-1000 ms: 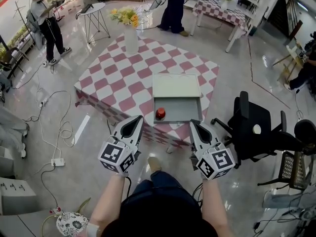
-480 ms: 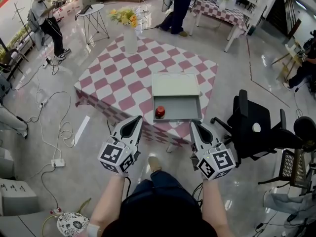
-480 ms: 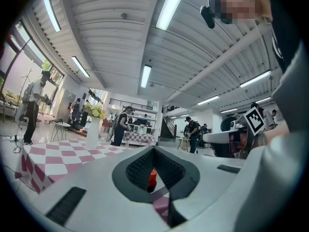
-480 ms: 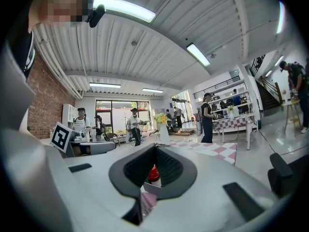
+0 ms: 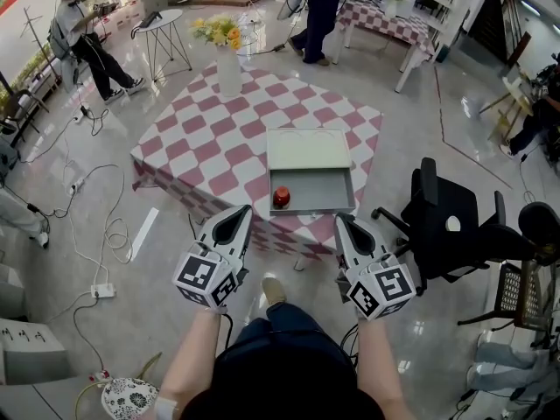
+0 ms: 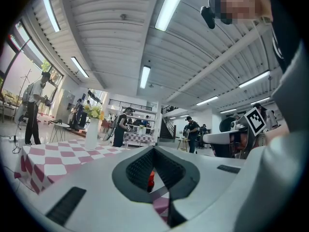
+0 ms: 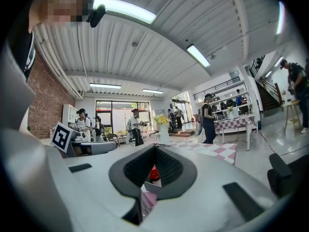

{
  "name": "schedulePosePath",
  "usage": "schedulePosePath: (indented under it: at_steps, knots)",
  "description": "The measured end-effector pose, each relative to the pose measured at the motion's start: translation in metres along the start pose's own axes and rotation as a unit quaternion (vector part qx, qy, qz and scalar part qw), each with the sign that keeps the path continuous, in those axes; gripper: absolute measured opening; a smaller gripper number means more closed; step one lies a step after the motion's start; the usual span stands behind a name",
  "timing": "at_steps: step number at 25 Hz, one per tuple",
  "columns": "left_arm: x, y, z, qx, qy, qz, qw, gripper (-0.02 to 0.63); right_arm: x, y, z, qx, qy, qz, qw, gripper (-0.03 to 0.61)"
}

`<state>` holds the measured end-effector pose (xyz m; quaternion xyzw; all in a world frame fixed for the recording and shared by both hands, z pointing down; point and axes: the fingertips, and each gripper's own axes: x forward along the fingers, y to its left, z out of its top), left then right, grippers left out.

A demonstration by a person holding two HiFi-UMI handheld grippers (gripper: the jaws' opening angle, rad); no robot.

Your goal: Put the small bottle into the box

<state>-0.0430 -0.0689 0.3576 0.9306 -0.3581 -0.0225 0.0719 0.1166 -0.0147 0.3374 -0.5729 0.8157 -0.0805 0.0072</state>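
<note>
A small red bottle (image 5: 281, 198) stands inside the open pale box (image 5: 319, 189), at its near left corner, on the red-and-white checkered table (image 5: 219, 147). The box's lid lies flat behind it. Both grippers hang close to the person's body, short of the table's near edge and apart from the box. My left gripper (image 5: 234, 220) is shut and holds nothing, and my right gripper (image 5: 344, 226) is shut and empty too. The bottle (image 6: 151, 179) shows small and far past the left gripper (image 6: 154, 149). The bottle (image 7: 154, 173) also shows beyond the right gripper (image 7: 155, 147).
A white vase of yellow flowers (image 5: 227, 59) stands at the table's far corner. A black office chair (image 5: 446, 226) is just right of the table. Cables and a power strip (image 5: 102, 288) lie on the floor at left. People stand in the background.
Both grippers stay where they were, shut. The view has drifted slightly, and the people in the background have stepped about.
</note>
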Motion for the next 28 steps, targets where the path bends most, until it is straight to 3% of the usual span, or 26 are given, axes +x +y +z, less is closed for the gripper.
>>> schedulePosePath:
  at_steps: [28]
  knots:
    - [-0.022, -0.021, -0.004, 0.005, 0.004, 0.006, 1.0000, 0.009, -0.030, 0.010, -0.001, 0.012, -0.013, 0.004, 1.000, 0.003]
